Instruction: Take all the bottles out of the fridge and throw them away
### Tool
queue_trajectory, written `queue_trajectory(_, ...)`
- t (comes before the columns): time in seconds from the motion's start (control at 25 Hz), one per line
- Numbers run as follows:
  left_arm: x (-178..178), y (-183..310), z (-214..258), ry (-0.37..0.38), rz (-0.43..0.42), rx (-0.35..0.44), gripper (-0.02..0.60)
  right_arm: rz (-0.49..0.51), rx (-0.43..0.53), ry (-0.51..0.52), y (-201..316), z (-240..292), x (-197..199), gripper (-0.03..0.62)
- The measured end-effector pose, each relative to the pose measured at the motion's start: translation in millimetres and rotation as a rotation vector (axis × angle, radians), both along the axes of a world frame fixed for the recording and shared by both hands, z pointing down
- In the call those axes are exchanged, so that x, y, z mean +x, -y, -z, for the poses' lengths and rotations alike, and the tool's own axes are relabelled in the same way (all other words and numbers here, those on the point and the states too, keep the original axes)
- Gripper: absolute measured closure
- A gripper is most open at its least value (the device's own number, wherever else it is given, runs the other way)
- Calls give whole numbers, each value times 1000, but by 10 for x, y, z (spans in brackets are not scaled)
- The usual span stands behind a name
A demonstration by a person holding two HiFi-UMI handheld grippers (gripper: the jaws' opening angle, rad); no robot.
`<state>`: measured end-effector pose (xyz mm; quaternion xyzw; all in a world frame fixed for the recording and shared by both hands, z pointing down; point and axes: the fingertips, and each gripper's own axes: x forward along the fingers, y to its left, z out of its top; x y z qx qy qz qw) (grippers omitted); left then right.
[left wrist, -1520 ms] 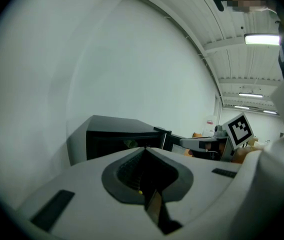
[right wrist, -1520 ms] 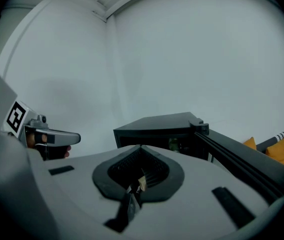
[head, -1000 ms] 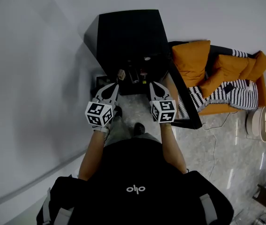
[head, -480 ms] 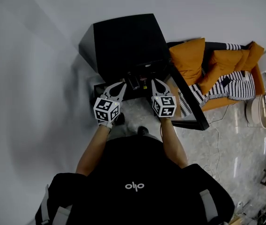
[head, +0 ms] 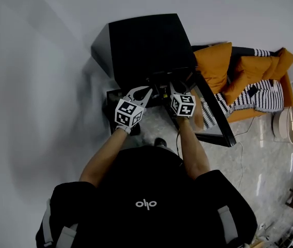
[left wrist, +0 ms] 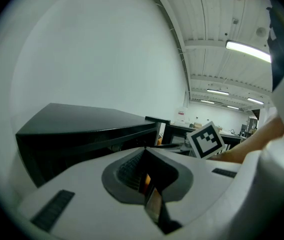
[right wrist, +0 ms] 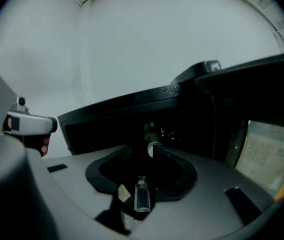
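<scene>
At the fridge front, left gripper jaws were closed together, empty; right gripper jaws had just been opening, small clear bottle showing in their gap, ungripped, low inside the fridge.

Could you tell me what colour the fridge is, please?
The fridge is black; the head view shows it best.

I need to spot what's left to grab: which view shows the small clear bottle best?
The right gripper view: the small clear bottle stands upright inside the dark fridge, neck and body distinct. The head view shows the fridge's black top but no bottle I can make out; the left gripper view shows none.
</scene>
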<state>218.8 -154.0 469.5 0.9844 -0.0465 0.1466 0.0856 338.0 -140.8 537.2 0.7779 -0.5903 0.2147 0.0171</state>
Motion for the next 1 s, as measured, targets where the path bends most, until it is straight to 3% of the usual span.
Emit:
queue_trajectory(0.2, -17, 52, -47, 9, 8, 0, 581, 5, -63, 2, 221, -233, 114, 359)
queue_trajectory(0.4, -66, 113, -103, 18, 33, -1, 581, -20, -107, -21, 455, -409, 248, 327)
queue_trajectory(0.64, -169, 165, -90, 27, 55, 8, 581, -91, -123, 8, 622, -547, 409, 324)
queue_trajectory(0.92, -233, 267, -97, 44, 71, 18, 581, -71, -178, -55, 760, -612, 445, 327)
queue_trajectory(1.0, -228, 264, -87, 45, 66, 24, 581, -71, -195, -100, 744, -622, 434, 391)
